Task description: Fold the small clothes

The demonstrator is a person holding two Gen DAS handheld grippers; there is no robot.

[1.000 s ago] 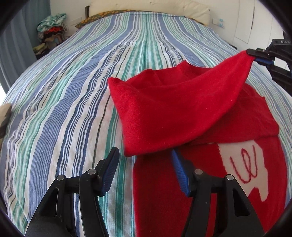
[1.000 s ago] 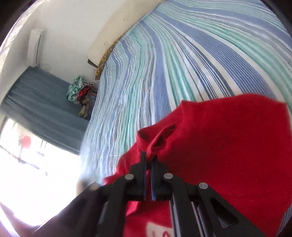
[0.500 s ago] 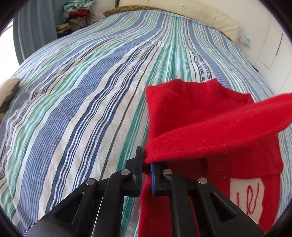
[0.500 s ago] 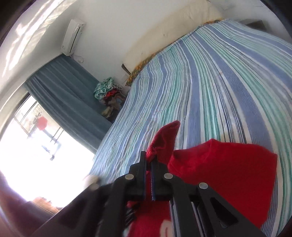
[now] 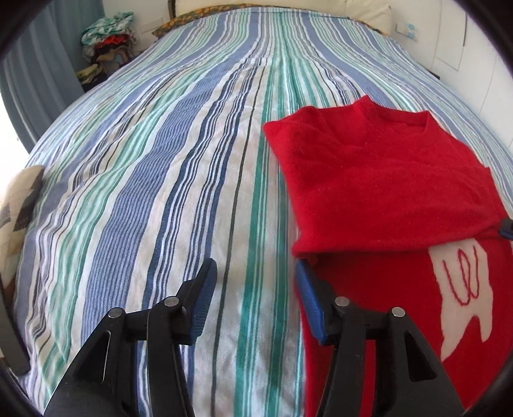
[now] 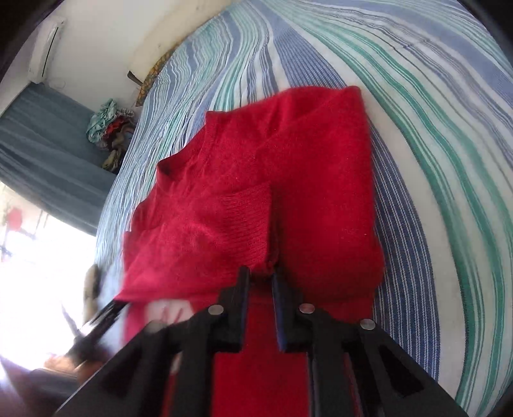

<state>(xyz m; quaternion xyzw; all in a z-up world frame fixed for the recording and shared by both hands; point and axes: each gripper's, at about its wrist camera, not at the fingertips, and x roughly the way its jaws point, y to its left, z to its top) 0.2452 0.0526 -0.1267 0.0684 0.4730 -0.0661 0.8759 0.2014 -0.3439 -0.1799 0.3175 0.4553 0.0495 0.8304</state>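
Note:
A small red sweater (image 5: 378, 179) lies on the striped bedspread (image 5: 179, 166), its upper part folded down over the body; a white patch with red stitching (image 5: 461, 288) shows below the fold. My left gripper (image 5: 253, 282) is open and empty, just at the folded edge's near left corner. In the right wrist view the sweater (image 6: 288, 179) lies folded with a ribbed sleeve cuff (image 6: 247, 224) on top. My right gripper (image 6: 261, 282) is open a little, right at the cuff's end, holding nothing. Its tip (image 5: 506, 227) shows at the left view's right edge.
A pile of clothes (image 5: 105, 41) stands by the blue curtain (image 5: 38, 64) at the bed's far left corner. A patterned cushion (image 5: 19, 205) lies at the bed's left edge. Pillows (image 5: 368, 12) and white cupboards (image 5: 465, 41) are at the far end.
Both grippers held the lifted sweater edge half a second ago. They have laid it down over the body and opened. The fabric now lies flat.

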